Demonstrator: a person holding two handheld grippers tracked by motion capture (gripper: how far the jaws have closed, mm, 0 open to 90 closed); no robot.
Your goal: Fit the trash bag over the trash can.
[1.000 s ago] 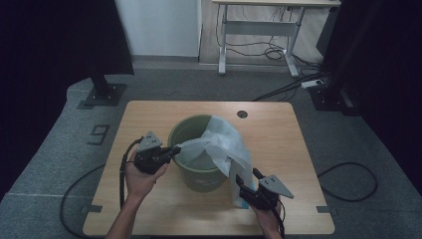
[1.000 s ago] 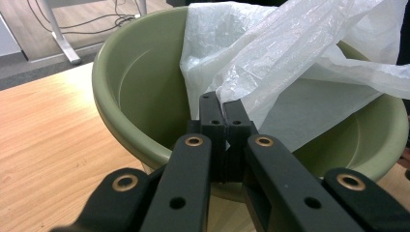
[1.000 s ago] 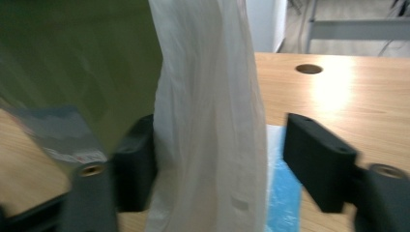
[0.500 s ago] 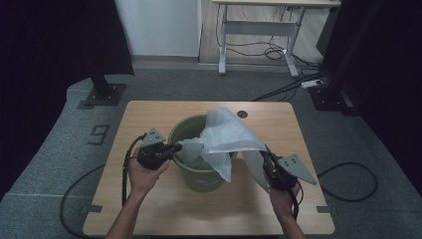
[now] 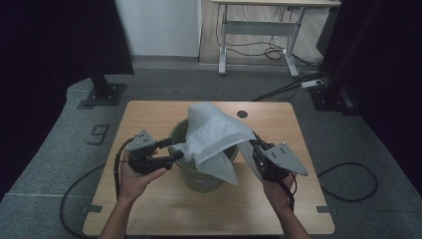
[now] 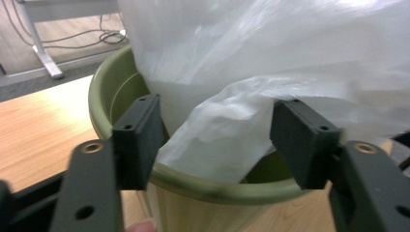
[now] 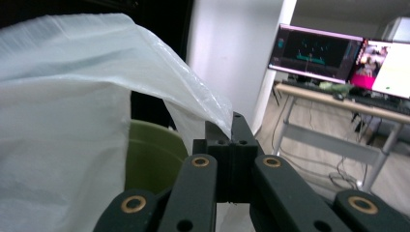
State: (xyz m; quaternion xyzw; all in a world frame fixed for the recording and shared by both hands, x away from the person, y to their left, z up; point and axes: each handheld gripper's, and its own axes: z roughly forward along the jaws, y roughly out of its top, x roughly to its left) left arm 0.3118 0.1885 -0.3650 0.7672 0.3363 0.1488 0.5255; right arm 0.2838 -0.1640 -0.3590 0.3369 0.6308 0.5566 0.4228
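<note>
Now that the left tool [image 6: 217,145] has just opened, freeing the bag [image 5: 214,137] above the bin [image 5: 199,174], the right tool [image 7: 231,145] stays clamped on its raised edge for lining.

Left hand-held gripper [image 5: 171,153] open, right hand-held gripper [image 5: 253,144] clamped

A bag [image 5: 214,137] drapes over the bucket [image 5: 201,177], mid-table [image 5: 149,112].
</note>
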